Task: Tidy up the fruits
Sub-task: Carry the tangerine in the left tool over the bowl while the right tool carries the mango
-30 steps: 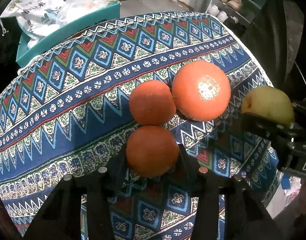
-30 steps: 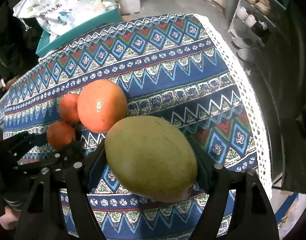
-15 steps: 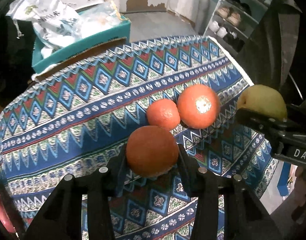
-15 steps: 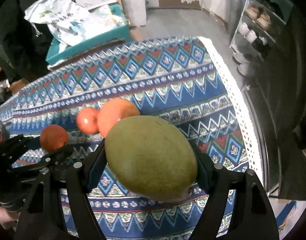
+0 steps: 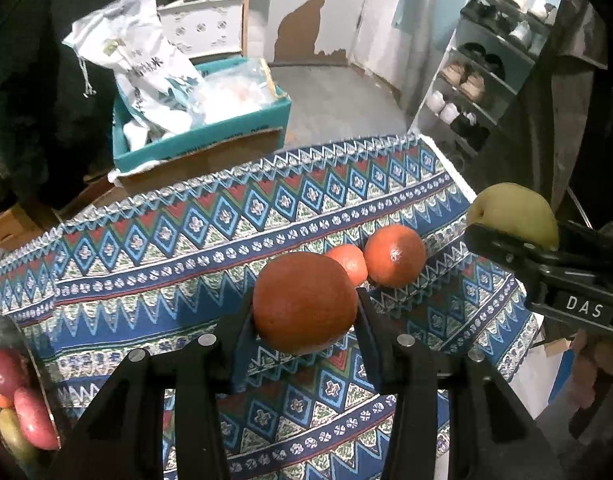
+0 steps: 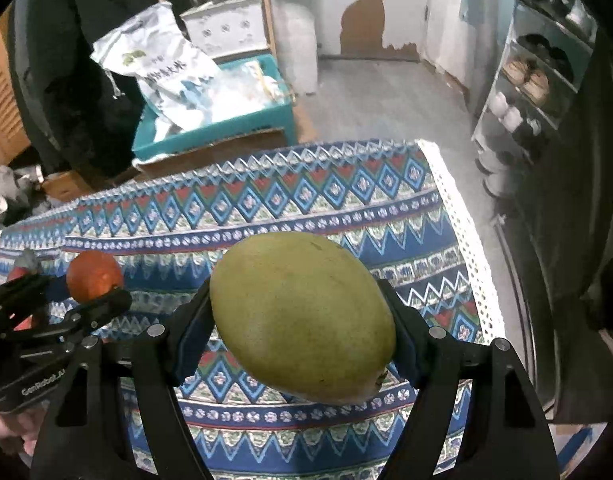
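My left gripper [image 5: 304, 308] is shut on a small orange [image 5: 304, 302] and holds it above the patterned tablecloth [image 5: 186, 248]. A small orange [image 5: 348, 264] and a large orange [image 5: 394, 255] lie together on the cloth beyond it. My right gripper [image 6: 302, 320] is shut on a green mango [image 6: 302, 316], held high over the cloth; the mango also shows at the right in the left wrist view [image 5: 512, 214]. The left gripper with its orange [image 6: 93, 276] shows at the left of the right wrist view.
A bowl [image 5: 30, 368] with red and yellow fruits sits at the lower left edge. Behind the table stand a teal box [image 5: 202, 132] with white bags and a shoe rack [image 5: 486, 72]. The table's right edge [image 6: 462, 232] drops to the floor.
Both grippers have risen well above the table with their fruit. The two oranges on the cloth look smaller and farther. The fruit bowl has come into view at left.
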`<state>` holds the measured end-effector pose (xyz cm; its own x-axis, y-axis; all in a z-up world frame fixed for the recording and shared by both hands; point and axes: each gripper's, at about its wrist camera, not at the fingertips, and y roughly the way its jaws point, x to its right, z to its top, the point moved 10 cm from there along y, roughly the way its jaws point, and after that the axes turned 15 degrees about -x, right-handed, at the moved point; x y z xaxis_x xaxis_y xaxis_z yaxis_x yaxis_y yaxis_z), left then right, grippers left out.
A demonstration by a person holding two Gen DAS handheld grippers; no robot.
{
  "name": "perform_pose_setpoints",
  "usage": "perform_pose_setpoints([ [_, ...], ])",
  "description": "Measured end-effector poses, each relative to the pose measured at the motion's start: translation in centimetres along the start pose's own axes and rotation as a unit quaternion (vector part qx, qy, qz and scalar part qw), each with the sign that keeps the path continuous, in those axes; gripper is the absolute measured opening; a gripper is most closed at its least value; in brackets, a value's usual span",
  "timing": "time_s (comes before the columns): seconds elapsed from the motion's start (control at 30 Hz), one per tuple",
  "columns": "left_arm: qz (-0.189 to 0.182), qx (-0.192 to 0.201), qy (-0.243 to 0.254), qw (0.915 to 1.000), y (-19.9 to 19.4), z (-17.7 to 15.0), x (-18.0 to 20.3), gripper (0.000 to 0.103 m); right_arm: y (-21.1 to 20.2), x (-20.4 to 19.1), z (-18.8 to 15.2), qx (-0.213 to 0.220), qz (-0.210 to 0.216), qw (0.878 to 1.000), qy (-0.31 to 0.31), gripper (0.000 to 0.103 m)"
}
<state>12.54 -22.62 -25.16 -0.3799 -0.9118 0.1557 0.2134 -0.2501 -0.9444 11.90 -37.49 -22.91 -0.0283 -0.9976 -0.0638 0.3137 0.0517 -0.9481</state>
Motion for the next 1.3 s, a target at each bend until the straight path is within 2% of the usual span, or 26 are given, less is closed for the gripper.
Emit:
perform_pose_setpoints([
  [0.13, 0.007, 0.02, 0.005, 0.9998, -2.1, 0.1, -0.2, 0.046, -1.7, -1.1, 0.4, 0.021, -0.002, 1.0, -0.018, 0.077],
  [0.5, 0.008, 0.06, -0.003, 0.9982, -6.8, 0.1, -1.3, 0.046, -6.0, -4.3, 1.1, 0.065, 0.03, 0.996, -0.054, 0.077],
  [0.87, 0.012, 0.087, -0.01, 0.9961, -10.6, -1.0, -3.0, 0.046, -7.8, -7.9, 1.2, 0.081, 0.047, 0.992, -0.09, 0.077],
  [1.3, 0.009, 0.102, -0.043, 0.9938, -13.2, -3.0, -7.3, 0.046, -7.9, -14.2, 2.0, 0.078, 0.07, 0.984, -0.141, 0.077],
])
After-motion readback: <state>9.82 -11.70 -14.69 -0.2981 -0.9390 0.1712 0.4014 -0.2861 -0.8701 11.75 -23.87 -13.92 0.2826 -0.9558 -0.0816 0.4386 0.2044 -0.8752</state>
